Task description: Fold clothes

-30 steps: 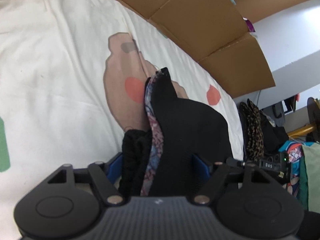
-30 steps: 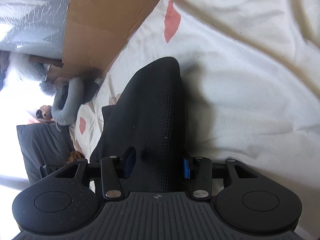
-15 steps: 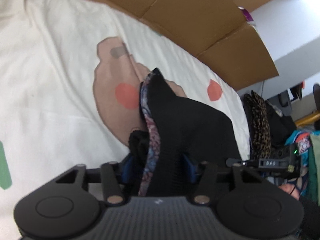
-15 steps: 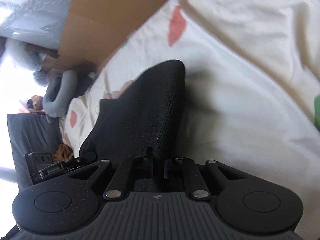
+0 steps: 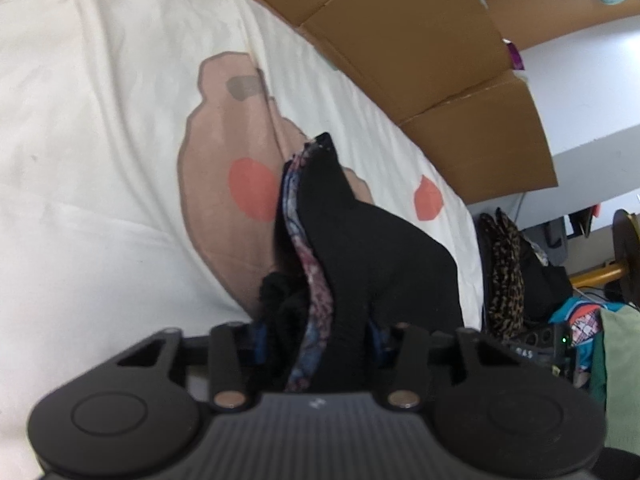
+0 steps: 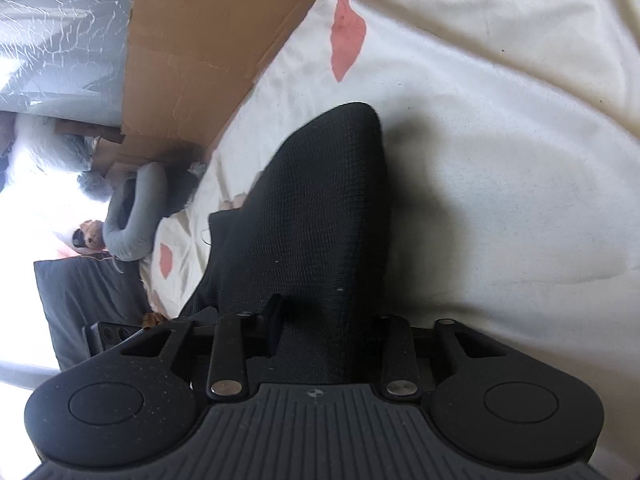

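**Black garment held at two points over a printed bedsheet**

The black garment (image 5: 372, 248) is seen bunched between the fingers of the left gripper (image 5: 316, 334), its patterned lining (image 5: 316, 300) exposed along the fold and its tip pointing toward 12 o'clock. The jaws are partly closed and clamped on the cloth. In the right wrist view the same garment (image 6: 320, 216) rises from the right gripper (image 6: 326, 326) toward 12 o'clock; the jaws stand fairly wide, with fabric filling the gap between them. The cream bedsheet (image 5: 80, 160) lies beneath, and cardboard (image 5: 420, 40) is seen from 12 to 2 o'clock.
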